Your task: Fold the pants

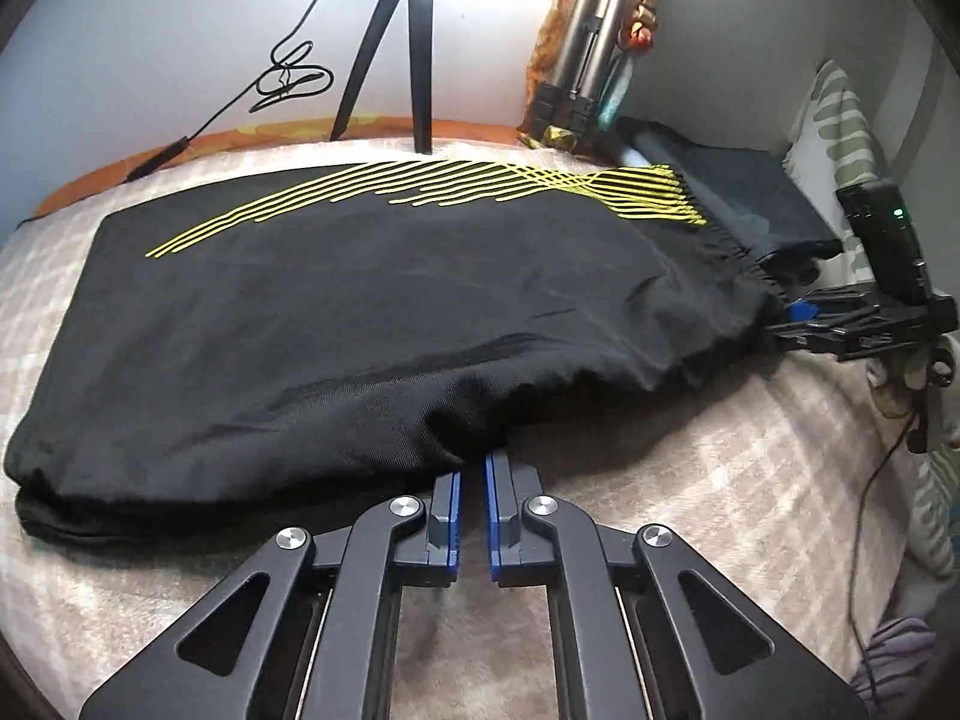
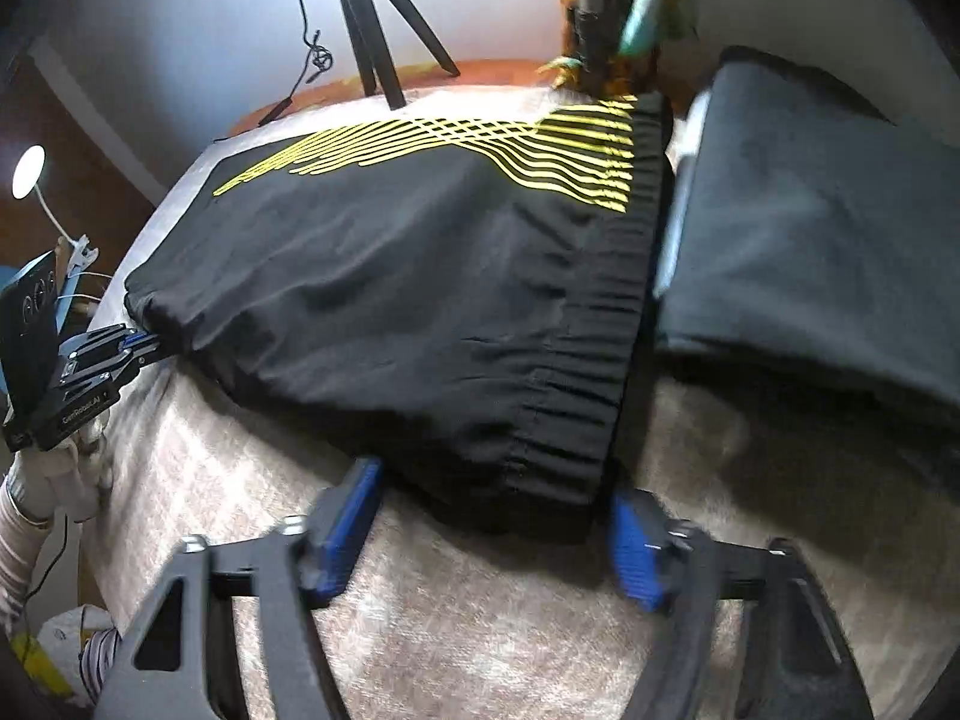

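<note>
Black pants (image 1: 360, 312) with yellow stripes lie flat on a beige blanket (image 1: 720, 480), the elastic waistband (image 2: 588, 360) at the right end. My left gripper (image 1: 474, 468) is at the near long edge, shut on a small bunch of the black cloth. The right wrist view shows the left gripper (image 2: 150, 348) at that same edge. My right gripper (image 2: 492, 531) stands open, its blue pads (image 2: 348, 516) either side of the near waistband corner and not pressing on it. In the left wrist view the right gripper (image 1: 786, 324) sits at the waistband end.
A folded dark garment (image 2: 810, 240) lies just right of the waistband. A black tripod (image 1: 414, 60) and a grey tripod (image 1: 594, 42) stand at the far edge by the wall, with a cable (image 1: 288, 78). A green-patterned pillow (image 1: 840, 120) is at right.
</note>
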`<action>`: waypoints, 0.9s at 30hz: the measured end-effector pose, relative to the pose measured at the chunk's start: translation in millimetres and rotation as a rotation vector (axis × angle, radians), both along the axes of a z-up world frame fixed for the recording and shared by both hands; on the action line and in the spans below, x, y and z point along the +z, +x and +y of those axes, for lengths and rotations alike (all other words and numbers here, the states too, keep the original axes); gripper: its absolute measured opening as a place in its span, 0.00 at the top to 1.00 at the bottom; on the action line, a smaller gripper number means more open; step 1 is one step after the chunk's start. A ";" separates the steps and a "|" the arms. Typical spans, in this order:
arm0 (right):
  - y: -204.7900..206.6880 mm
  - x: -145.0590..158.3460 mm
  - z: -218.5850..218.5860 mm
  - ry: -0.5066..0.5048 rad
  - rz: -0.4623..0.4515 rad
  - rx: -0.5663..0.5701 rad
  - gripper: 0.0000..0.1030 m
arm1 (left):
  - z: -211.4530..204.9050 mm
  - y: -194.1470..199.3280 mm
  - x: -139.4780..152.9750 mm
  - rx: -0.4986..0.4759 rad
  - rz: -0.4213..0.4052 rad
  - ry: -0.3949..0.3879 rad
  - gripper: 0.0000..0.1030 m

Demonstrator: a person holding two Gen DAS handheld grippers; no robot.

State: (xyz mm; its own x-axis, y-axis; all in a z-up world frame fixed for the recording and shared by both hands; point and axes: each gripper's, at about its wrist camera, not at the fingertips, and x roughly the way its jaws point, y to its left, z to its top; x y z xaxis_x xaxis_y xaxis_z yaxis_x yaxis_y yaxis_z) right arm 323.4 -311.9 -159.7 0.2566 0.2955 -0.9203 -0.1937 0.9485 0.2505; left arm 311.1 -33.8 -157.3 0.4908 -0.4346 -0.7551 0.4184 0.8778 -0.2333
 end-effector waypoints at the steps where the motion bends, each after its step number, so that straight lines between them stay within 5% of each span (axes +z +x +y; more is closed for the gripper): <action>1: 1.4 1.1 -0.4 0.036 0.021 -0.002 0.67 | 1.6 -1.4 3.2 -0.005 0.007 -0.013 0.96; 4: 0.7 16.5 -7.5 0.144 0.035 -0.027 0.78 | 9.1 -10.1 20.2 -0.038 0.024 -0.057 0.96; 8: -4.3 38.3 -22.0 0.187 0.010 -0.055 0.78 | 22.9 -20.6 34.4 -0.090 0.077 -0.072 0.97; 9: -5.7 37.6 -23.3 0.153 0.011 -0.056 0.76 | 24.5 -23.5 33.6 -0.111 0.098 -0.062 0.97; 11: -8.9 27.8 -23.2 0.057 0.045 -0.062 0.56 | 26.5 -31.3 31.5 -0.119 0.098 0.004 0.94; 13: -11.7 18.4 -23.5 0.015 0.070 -0.067 0.54 | 27.5 -36.9 29.8 -0.119 0.090 0.043 0.93; 15: -15.4 17.8 -27.2 0.067 0.050 -0.089 0.52 | 23.7 -40.3 31.8 -0.118 0.062 0.064 0.88; 17: -17.5 18.5 -30.2 0.105 0.026 -0.117 0.39 | 17.3 -39.1 35.3 -0.108 0.022 0.068 0.75; 22: -17.6 14.1 -42.3 0.213 0.015 -0.222 0.33 | -14.0 -22.5 42.7 -0.120 -0.081 0.061 0.75; 27: -16.4 -2.7 -51.0 0.309 0.055 -0.352 0.32 | -42.4 -4.7 16.3 -0.162 -0.053 0.142 0.75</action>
